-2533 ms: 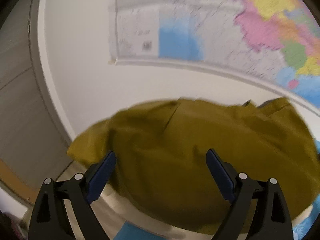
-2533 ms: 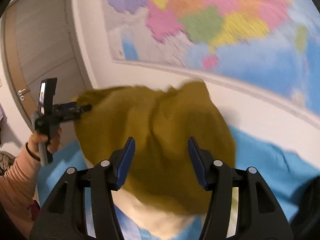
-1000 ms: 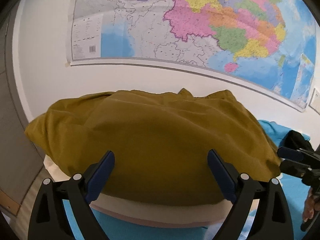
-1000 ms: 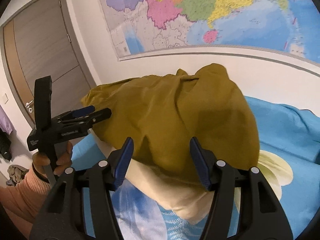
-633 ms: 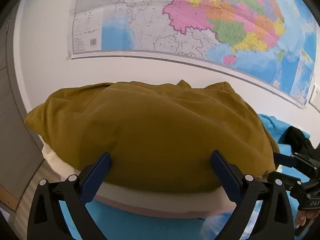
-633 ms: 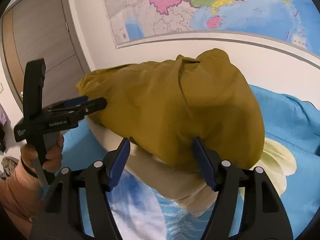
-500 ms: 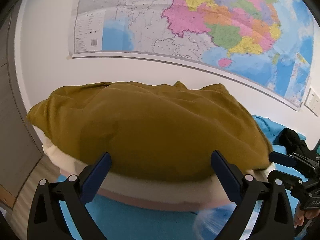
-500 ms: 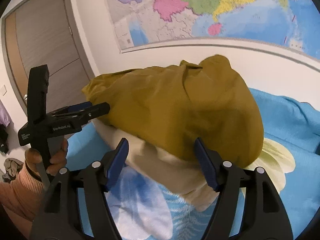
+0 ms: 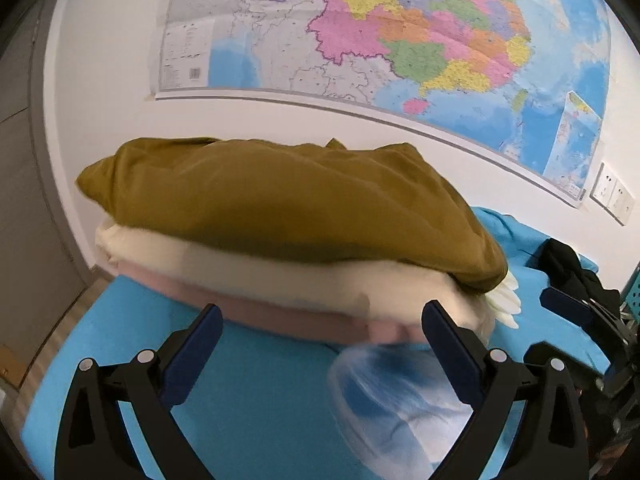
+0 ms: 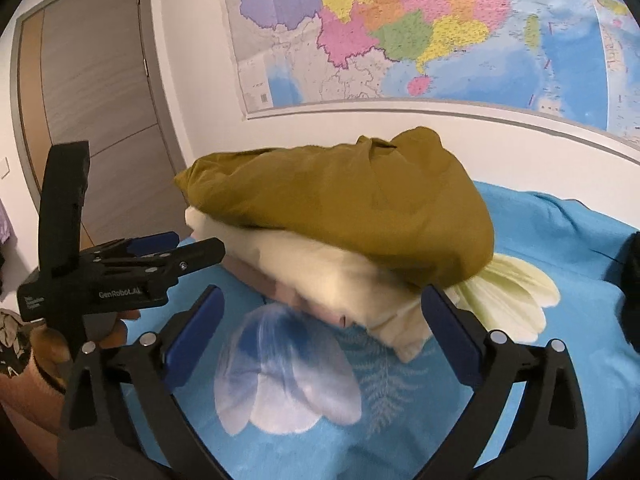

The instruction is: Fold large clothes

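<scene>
With the jaws of the left gripper (image 9: 320, 340) spread and empty and those of the right gripper (image 10: 322, 322) just opened off it, the folded mustard garment (image 10: 352, 204) is left atop 2 paler folded pieces (image 10: 332, 276) on the blue bedspread (image 10: 540, 232), where a careless brush could topple the overhanging stack.
</scene>
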### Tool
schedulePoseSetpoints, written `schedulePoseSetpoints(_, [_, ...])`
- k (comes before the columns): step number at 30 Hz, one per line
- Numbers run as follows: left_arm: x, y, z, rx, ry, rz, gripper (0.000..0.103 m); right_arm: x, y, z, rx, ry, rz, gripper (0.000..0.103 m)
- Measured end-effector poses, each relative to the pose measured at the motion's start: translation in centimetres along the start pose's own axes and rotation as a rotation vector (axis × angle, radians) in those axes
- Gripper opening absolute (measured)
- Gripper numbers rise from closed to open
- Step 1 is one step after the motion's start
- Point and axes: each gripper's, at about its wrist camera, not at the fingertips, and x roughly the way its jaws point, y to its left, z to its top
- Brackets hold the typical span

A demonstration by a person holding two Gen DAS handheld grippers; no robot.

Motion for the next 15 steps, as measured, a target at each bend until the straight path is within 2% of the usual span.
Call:
schedulePoseSetpoints(11, [-3.4, -1.2, -2.3, -0.029, -0.016, -0.02, 0.096, -3.3, 1.7, -2.4, -0.009, -0.026, -0.018, 0.097])
schedulePoseSetpoints(15, [-4.0, -1.6, -3.1, -0.02, -0.016, 0.006, 0.096, -4.1, 1.9, -3.0, -0.013, -0.035, -0.023, 0.097])
